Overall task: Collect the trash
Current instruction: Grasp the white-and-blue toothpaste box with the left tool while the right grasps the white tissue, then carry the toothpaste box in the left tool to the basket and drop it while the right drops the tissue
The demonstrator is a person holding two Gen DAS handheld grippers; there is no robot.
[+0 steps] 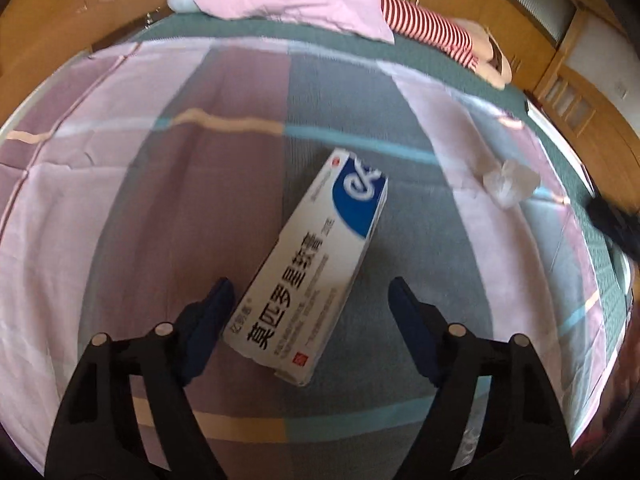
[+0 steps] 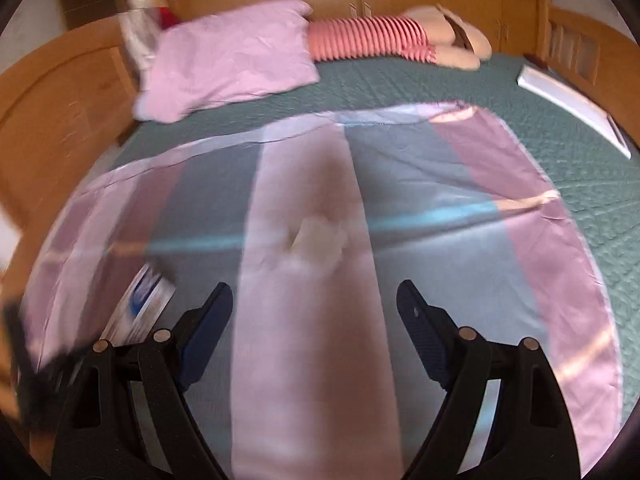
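Cardboard ointment box point(image 1: 316, 284) lies flat on checked sheet point(image 1: 120, 208); crumpled, perhaps tissue, wad point(image 1: 510, 186) nearby.

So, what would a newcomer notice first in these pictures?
The white and blue medicine box lies on the striped sheet, between the open left claw. A crumpled tissue lies ahead of the open right claw. A pink pillow rests further back.
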